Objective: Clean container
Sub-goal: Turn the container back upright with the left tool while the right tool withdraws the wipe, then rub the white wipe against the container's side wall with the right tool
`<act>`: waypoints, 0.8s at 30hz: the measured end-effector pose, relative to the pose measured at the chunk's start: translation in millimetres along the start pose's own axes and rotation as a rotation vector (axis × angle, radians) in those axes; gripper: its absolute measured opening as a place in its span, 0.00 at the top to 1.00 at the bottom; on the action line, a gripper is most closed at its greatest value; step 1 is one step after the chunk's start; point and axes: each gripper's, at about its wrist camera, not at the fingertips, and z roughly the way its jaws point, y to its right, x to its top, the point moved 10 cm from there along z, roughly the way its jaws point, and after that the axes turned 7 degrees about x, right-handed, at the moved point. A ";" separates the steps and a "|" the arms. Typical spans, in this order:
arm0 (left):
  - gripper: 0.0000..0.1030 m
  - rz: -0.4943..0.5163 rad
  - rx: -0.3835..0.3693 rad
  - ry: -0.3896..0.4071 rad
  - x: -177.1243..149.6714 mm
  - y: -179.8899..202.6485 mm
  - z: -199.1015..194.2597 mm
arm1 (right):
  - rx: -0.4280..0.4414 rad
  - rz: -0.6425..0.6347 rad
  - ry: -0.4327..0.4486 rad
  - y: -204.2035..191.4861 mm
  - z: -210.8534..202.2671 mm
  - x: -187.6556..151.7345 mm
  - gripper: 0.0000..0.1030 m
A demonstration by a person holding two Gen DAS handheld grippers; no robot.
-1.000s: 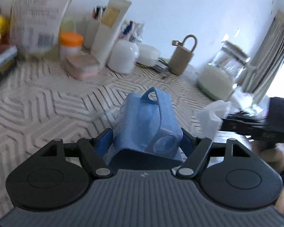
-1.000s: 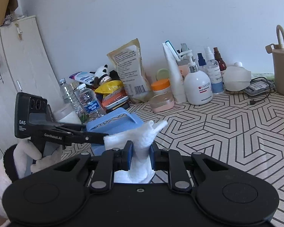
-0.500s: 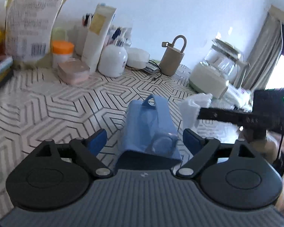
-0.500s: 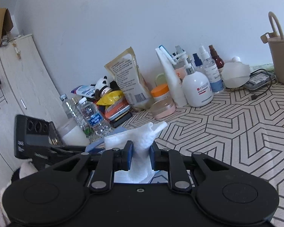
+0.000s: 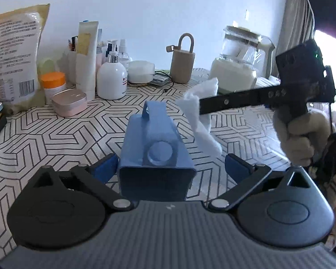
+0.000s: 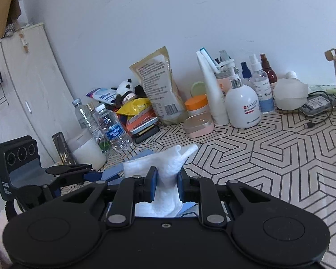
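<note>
My left claw [image 5: 170, 168] stood spread wide, its jaws having just been opening, with the blue container [image 5: 155, 150] lying on the patterned table [image 5: 56, 139] between the blue pads [image 5: 235, 168] and neither pad pressing on it. The container's loop handle pointed away from the claw, toward the far clutter. My right claw [image 6: 166, 185] was pinched on a crumpled white cloth [image 6: 165, 170], which rose above its fingertips; in the left wrist view that cloth hung just beyond and to the right of the container, whether touching it I could not tell. Farther ahead of the left claw stood a white pump bottle [image 5: 112, 79], a pink case [image 5: 69, 102] and a beige handled jug [image 5: 182, 66].
</note>
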 end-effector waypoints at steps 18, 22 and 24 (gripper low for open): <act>0.27 -0.077 0.104 -0.054 -17.0 -16.6 38.2 | -0.001 -0.036 -0.056 -9.2 14.4 -20.5 0.77; 0.28 -0.088 0.074 -0.047 -17.0 -14.4 37.8 | -0.020 -0.082 -0.066 -19.2 17.7 -20.5 0.77; 0.28 -0.066 0.057 -0.048 -17.5 -7.7 38.3 | -0.013 -0.130 -0.065 -31.9 19.0 -20.2 0.77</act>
